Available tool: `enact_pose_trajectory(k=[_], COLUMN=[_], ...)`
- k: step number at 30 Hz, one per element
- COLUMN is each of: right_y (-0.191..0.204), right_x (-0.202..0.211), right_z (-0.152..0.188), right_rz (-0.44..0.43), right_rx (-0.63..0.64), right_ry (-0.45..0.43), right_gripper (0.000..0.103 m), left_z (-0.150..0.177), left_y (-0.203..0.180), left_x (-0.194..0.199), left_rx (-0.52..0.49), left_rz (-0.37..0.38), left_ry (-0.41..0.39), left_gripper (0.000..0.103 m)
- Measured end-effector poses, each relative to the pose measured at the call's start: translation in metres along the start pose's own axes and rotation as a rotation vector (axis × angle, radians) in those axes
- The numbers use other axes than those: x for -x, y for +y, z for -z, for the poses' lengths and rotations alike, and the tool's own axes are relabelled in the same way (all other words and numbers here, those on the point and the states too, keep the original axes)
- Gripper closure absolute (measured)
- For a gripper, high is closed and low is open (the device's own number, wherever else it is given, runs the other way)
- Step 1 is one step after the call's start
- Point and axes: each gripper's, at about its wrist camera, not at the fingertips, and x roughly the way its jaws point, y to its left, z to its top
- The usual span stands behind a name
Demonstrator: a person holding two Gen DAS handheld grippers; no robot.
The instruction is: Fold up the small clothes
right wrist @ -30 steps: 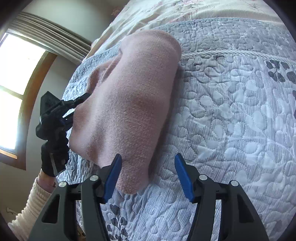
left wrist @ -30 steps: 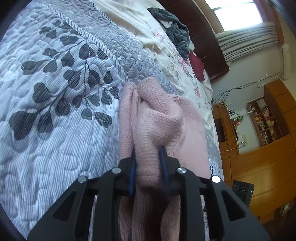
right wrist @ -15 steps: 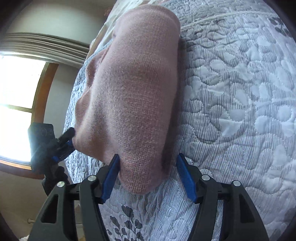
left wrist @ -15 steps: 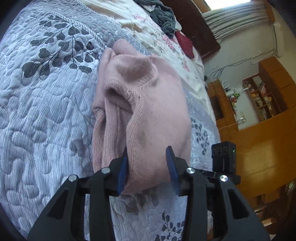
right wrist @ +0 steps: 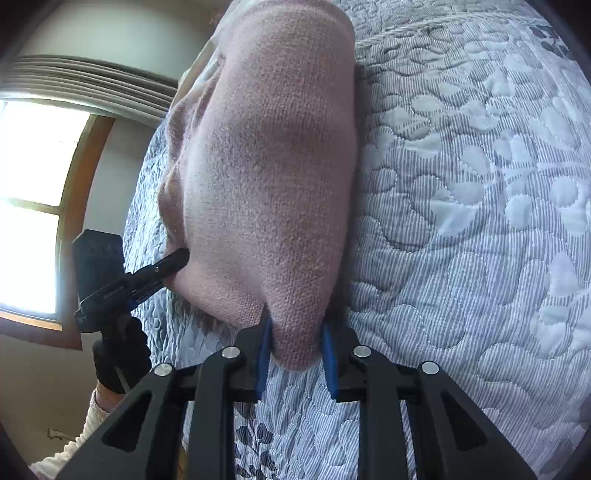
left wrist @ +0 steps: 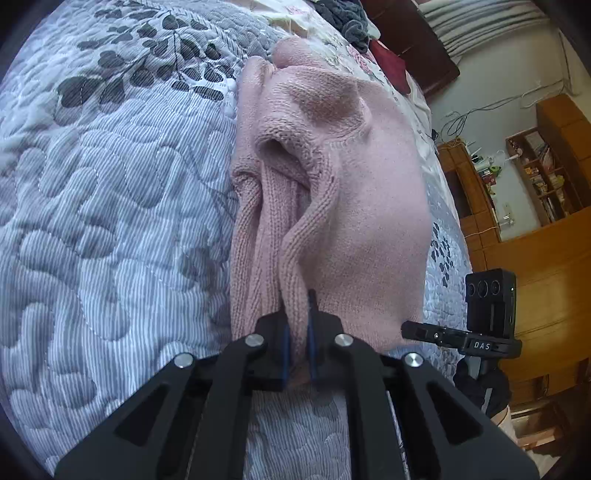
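Left tool (left wrist: 297, 328) and right tool (right wrist: 295, 347) each pinch the pink sweater's (left wrist: 332, 177) near corners.

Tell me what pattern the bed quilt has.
Grey quilt with fine stripes and dark leaf sprigs, clearest in the left wrist view.

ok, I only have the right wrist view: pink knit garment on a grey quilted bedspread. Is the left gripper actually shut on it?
Observer: Yes. The left wrist view shows the left gripper pinched shut on a ribbed fold of the pink knit garment.
Operator: Layers tidy on that side?
Observer: No. Ribbed edges hang loose there, with a gaping opening facing the grey quilted bedspread.
Operator: Any other clothes around?
Observer: A dark grey crumpled garment lies further up the bed.
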Motion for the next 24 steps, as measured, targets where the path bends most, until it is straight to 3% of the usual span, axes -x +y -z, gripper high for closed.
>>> enact_pose_trajectory(k=[2, 5, 8, 9, 13, 16, 19, 23, 24], right_y=[0.0, 0.007, 0.011, 0.011, 0.006, 0.006, 0.005, 0.002, 0.001], right_x=[0.003, 0.016, 0.035, 0.04, 0.052, 0.051, 0.045, 0.035, 0.033], right_z=[-0.001, -0.004, -0.001, -0.002, -0.002, -0.004, -0.004, -0.005, -0.005], right_rz=[0.004, 0.037, 0.05, 0.05, 0.051, 0.059, 0.051, 0.053, 0.052], right_rx=[0.015, 0.06, 0.106, 0.107, 0.104, 0.107, 0.106, 0.093, 0.089], right_ry=[0.003, -0.011, -0.057, -0.069, -0.093, -0.094, -0.088, -0.081, -0.08], right_gripper=[0.076, 0.059, 0.053, 0.051, 0.051, 0.051, 0.051, 0.051, 0.051], left_z=[-0.002, -0.005, -0.017, -0.026, -0.073, -0.119, -0.154, -0.175, -0.178], left_y=[0.001, -0.006, -0.014, -0.016, -0.017, -0.017, -0.011, -0.011, -0.012], left_x=[0.001, 0.01, 0.03, 0.038, 0.053, 0.041, 0.023, 0.001, -0.004], left_rx=[0.009, -0.005, -0.012, -0.021, -0.009, -0.001, 0.023, 0.035, 0.026], left_rz=[0.012, 0.006, -0.024, -0.042, -0.085, -0.126, -0.124, -0.063, -0.07], left_ry=[0.003, 0.02, -0.011, -0.044, -0.137, -0.155, -0.153, -0.15, -0.139], left_gripper=[0.095, 0.087, 0.057, 0.054, 0.051, 0.049, 0.049, 0.049, 0.054])
